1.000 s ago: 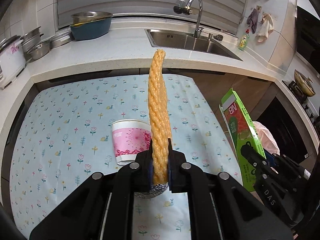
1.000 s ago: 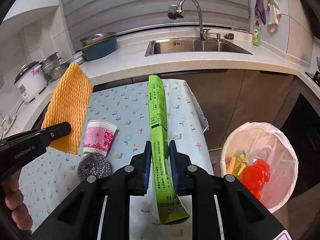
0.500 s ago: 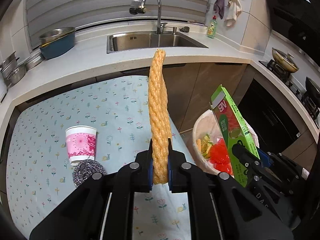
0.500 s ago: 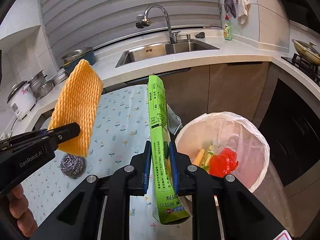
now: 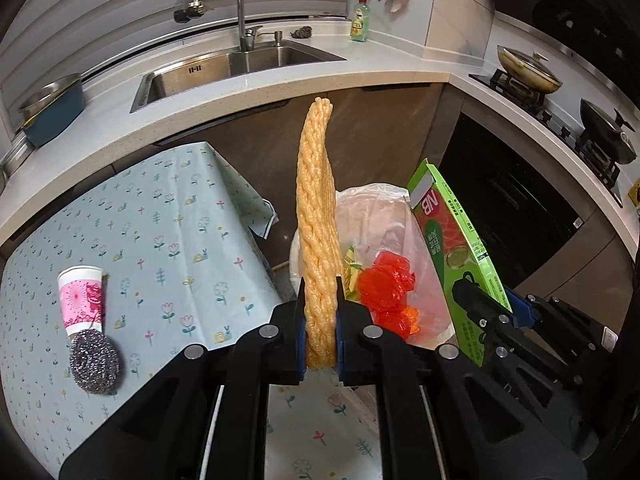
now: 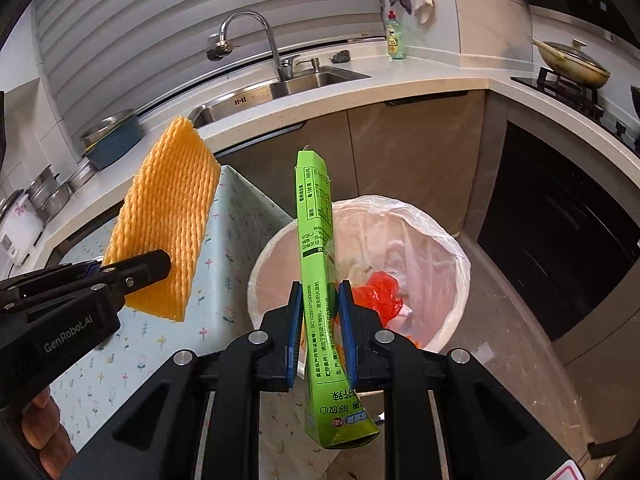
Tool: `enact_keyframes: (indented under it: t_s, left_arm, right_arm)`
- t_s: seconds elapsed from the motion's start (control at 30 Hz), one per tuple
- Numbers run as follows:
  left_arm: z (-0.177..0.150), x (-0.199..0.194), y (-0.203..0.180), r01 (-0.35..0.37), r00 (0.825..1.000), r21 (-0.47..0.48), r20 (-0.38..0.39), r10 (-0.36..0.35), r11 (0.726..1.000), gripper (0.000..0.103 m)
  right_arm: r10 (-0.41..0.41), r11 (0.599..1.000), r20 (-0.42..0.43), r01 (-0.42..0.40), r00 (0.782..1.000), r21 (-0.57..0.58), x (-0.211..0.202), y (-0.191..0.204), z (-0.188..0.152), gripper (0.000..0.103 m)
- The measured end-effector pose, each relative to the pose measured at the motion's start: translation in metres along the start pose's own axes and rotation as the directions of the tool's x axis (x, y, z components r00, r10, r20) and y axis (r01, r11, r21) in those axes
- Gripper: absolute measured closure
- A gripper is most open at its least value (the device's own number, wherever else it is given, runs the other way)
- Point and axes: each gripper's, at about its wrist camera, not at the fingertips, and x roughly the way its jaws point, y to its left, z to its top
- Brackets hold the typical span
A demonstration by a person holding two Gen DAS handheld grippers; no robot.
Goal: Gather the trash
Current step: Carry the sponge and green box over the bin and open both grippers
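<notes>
My left gripper (image 5: 319, 312) is shut on an orange foam net sleeve (image 5: 316, 224), which stands upright between its pads; the right wrist view shows that sleeve (image 6: 164, 232) broadside. My right gripper (image 6: 319, 304) is shut on a flattened green carton (image 6: 318, 248), seen at the right in the left wrist view as carton (image 5: 452, 240). Both are held near the white-lined trash bin (image 6: 452, 276), which holds red plastic (image 6: 378, 294) and other scraps. The bin (image 5: 384, 208) sits on the floor beside the table's corner.
A pink paper cup (image 5: 81, 300) lies on the floral tablecloth (image 5: 168, 240) with a steel scourer (image 5: 95, 361) next to it. Behind run the counter with sink (image 5: 240, 66), a blue bowl (image 5: 52, 108) and a stove with pans (image 5: 528, 70). A person's fingers (image 6: 40, 436) show low left.
Both grippers have swung right, away from the table and toward the trash bin, each still holding its item. The bin now fills the middle of both views.
</notes>
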Motion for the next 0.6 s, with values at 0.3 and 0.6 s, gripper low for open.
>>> enact_keyframes:
  t_s: [0.3,0.6]
  left_arm:
    - [0.006,0.041,-0.027,0.047,0.996,0.052,-0.074,-0.043,0.998,0.092]
    - [0.014,0.067,-0.032,0.067,0.995,0.062,-0.083,-0.062,0.996,0.077]
  right_arm:
    - [-0.038,0.998,-0.019,0.039,0.999,0.058,0.012,-0.036,-0.005,0.086]
    - [-0.054,0.995,-0.048,0.058,0.997,0.084,0.036,-0.053,-0.004,0.086]
